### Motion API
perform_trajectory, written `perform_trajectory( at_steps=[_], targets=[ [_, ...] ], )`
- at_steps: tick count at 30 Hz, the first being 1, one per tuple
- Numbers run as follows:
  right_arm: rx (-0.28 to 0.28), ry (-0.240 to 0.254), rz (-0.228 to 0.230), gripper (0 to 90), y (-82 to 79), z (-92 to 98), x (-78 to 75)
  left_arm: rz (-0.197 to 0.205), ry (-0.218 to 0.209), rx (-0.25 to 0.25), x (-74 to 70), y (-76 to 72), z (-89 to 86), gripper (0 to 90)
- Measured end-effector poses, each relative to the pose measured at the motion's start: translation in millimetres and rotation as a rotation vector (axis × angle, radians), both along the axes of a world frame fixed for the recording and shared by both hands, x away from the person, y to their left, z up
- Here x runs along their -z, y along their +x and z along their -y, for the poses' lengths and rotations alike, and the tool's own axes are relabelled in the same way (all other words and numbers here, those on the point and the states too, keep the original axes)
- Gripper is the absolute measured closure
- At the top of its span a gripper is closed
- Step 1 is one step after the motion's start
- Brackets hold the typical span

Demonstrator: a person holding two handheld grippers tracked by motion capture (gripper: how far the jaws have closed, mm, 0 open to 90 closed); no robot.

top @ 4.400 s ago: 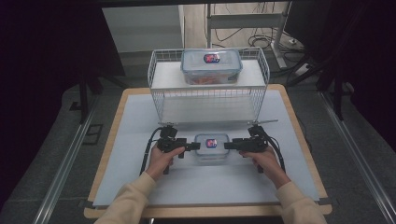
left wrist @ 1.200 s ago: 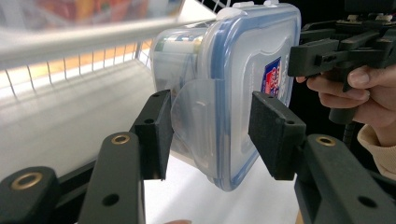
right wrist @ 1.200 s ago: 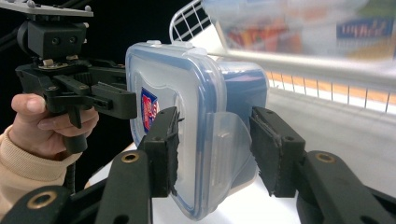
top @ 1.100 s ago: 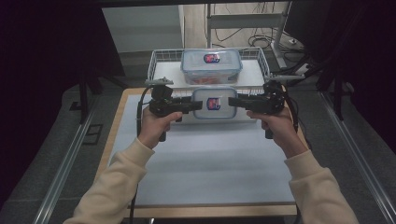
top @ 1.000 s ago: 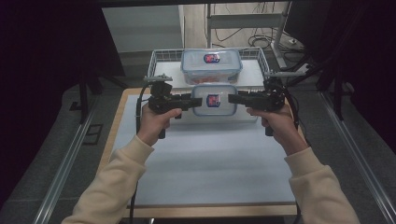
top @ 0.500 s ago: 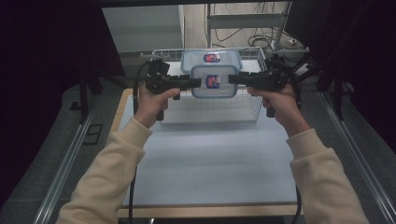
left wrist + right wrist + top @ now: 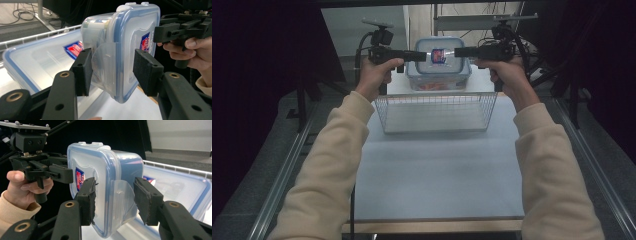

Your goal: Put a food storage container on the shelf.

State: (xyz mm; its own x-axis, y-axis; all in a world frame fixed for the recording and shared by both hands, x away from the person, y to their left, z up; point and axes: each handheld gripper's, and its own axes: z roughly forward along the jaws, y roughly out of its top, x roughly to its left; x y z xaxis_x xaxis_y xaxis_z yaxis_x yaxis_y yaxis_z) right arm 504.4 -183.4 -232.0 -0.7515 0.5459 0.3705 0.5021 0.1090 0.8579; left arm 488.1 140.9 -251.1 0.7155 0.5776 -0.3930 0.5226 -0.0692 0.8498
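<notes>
A small clear box with a blue-rimmed lid and a red-blue label (image 7: 438, 55) hangs in the air between both grippers, above the wire basket (image 7: 437, 107). My left gripper (image 7: 422, 56) is shut on its left side, my right gripper (image 7: 458, 52) on its right side. In the left gripper view the jaws (image 7: 112, 72) clamp the small box (image 7: 125, 32) across its side latch flap. In the right gripper view the jaws (image 7: 113, 200) clamp the box (image 7: 87, 162) across the opposite flap. A larger box of the same kind (image 7: 439, 80) lies in the basket under it.
The basket stands at the far end of the white table top (image 7: 437, 170). The larger box's lid (image 7: 37, 57) (image 7: 180, 187) shows close behind the held one. Dark curtains and stands flank the table; cables lie on the floor beyond.
Both hands have raised the small box off the table and carried it up and away, from in front of the basket to above the larger box in it. Both grips are unchanged.
</notes>
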Motion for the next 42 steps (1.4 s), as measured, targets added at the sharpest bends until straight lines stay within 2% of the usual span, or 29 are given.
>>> perform_trajectory(
  at_steps=[2,3,4,5,10,12,19,26,31,37,38,42],
  targets=[
    [0.004,-0.001,-0.013,52.7,10.6,-1.4,0.3,-0.016,-0.002,-0.005,1.5,9.0,-0.4,50.5],
    [0.004,-0.001,-0.013,52.7,10.6,-1.4,0.3,-0.016,-0.002,-0.005,1.5,9.0,-0.4,50.5],
    [0.007,0.001,-0.03,52.6,21.0,-2.4,3.4,-0.033,-0.007,-0.01,4.5,17.2,-1.0,50.5],
    [0.007,0.004,-0.031,52.6,24.7,-2.5,5.0,-0.04,-0.006,-0.012,6.4,20.9,-0.9,50.6],
    [0.01,0.011,-0.076,52.3,40.7,-3.4,15.0,-0.074,-0.003,-0.024,13.5,32.6,-0.2,50.5],
    [0.007,0.016,-0.091,52.2,44.9,-2.6,18.1,-0.076,-0.009,-0.024,14.8,34.7,-0.4,50.5],
    [0.017,0.061,-0.133,51.4,54.2,0.2,22.5,-0.112,-0.038,-0.034,15.7,39.9,-0.4,50.6],
    [0.055,0.09,-0.194,47.8,62.7,-0.3,27.8,-0.178,-0.081,-0.037,21.1,47.0,0.9,46.5],
    [0.067,0.105,-0.213,46.3,64.4,-1.7,30.3,-0.194,-0.107,-0.039,24.8,51.2,-0.7,44.6],
    [0.085,0.112,-0.242,42.8,67.6,-2.7,34.3,-0.226,-0.131,-0.039,29.8,56.0,-0.6,37.2],
    [0.093,0.111,-0.25,42.0,68.3,-2.2,35.8,-0.231,-0.131,-0.051,31.2,57.4,-1.7,35.5],
    [0.093,0.125,-0.261,41.3,69.0,0.1,39.6,-0.235,-0.153,-0.059,32.8,58.6,-4.8,36.0]
  ],
)
